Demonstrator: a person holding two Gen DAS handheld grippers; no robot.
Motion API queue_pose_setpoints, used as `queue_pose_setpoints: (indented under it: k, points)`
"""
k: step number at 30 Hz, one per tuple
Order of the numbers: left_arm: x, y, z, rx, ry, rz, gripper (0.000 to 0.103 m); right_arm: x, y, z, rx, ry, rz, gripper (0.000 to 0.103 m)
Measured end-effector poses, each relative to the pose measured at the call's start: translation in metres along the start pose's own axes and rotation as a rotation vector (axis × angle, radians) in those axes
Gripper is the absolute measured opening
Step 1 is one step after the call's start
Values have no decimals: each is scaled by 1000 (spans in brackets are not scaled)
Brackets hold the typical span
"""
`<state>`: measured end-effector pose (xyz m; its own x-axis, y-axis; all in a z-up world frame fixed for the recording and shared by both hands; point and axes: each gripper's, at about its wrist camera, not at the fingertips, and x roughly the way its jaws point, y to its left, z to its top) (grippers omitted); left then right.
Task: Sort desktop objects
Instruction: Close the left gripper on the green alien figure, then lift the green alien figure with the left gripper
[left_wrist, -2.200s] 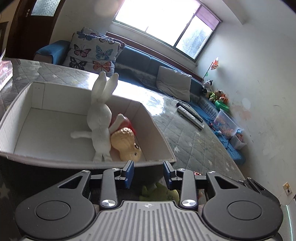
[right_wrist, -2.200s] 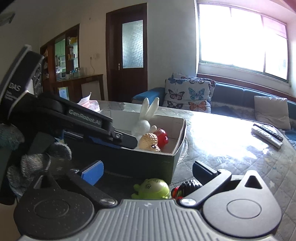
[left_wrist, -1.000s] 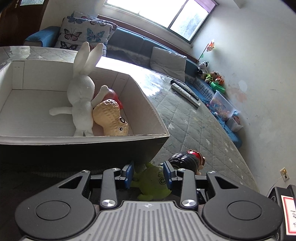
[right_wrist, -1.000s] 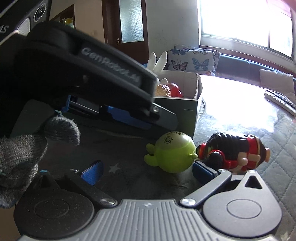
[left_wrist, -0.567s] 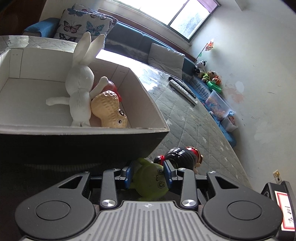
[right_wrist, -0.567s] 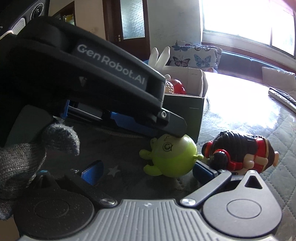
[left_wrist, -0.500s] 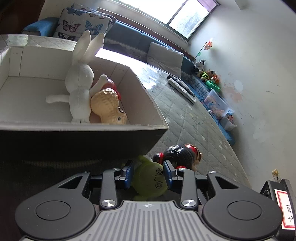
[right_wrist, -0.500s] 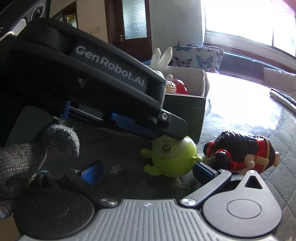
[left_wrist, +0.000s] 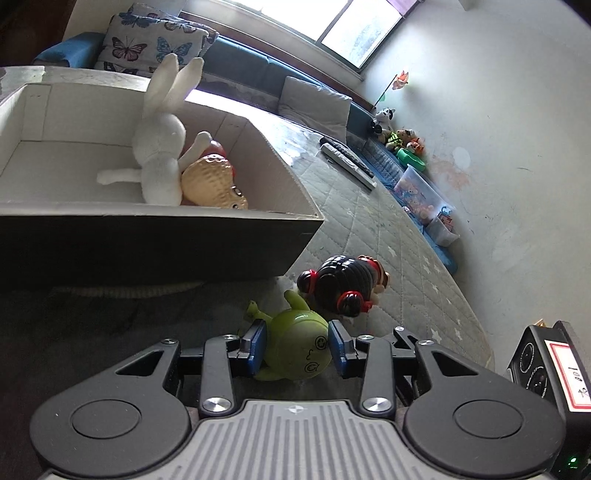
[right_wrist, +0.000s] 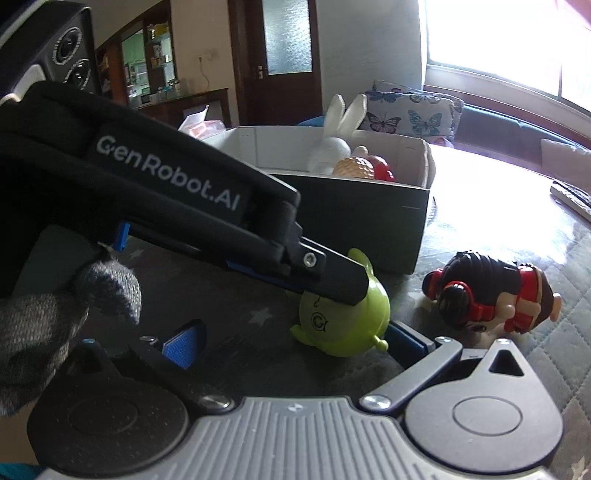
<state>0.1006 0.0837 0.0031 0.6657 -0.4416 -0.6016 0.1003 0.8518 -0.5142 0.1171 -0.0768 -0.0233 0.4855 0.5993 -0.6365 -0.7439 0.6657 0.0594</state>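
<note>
A green alien toy (left_wrist: 295, 345) lies on the quilted table between the blue pads of my left gripper (left_wrist: 297, 345), which closes on its sides. It also shows in the right wrist view (right_wrist: 343, 321) under the left gripper's finger (right_wrist: 332, 280). A black-haired doll with red headphones (left_wrist: 345, 286) lies just beyond it, also seen in the right wrist view (right_wrist: 487, 295). My right gripper (right_wrist: 295, 341) is open wide and empty, low by the green toy. A cardboard box (left_wrist: 166, 236) holds a white rabbit (left_wrist: 160, 147), a peanut toy (left_wrist: 212, 182) and a red toy.
Remote controls (left_wrist: 347, 160) lie farther along the table. A sofa with butterfly cushions (left_wrist: 147, 40) stands behind the box. Toy bins (left_wrist: 424, 192) sit by the wall. A black device (left_wrist: 550, 362) shows at the lower right.
My left gripper dropped from above the box down to the table in front of it and slid around the green toy. The right gripper lowered and stayed open.
</note>
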Motion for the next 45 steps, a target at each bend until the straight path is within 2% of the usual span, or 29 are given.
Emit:
queue_pose_setpoints:
  k: [5, 15, 18, 28, 37, 39, 41, 45]
  points:
    - [-9, 3, -6, -2, 2, -4, 39, -2, 1, -7, -22, -5, 0, 103]
    - [-19, 12, -11, -33, -3, 8, 39, -2, -9, 1, 0, -12, -18, 103]
    - [-21, 15, -12, -59, 1, -7, 39, 3, -9, 5, -7, -13, -7, 103]
    - [-26, 24, -10, -92, -10, 14, 39, 5, 7, 9, -77, -18, 21, 103]
    - [-32, 32, -12, -138, -12, -31, 39, -4, 20, 7, -112, -19, 59, 103]
    - [-30, 33, -11, -160, -11, -39, 39, -1, 18, 7, -106, -17, 50, 102]
    - [-29, 33, -8, -173, -16, -42, 39, 3, 14, 9, -81, -8, 43, 94]
    - [-25, 31, -4, -180, -17, -39, 39, 12, 1, 12, -23, 7, 49, 90]
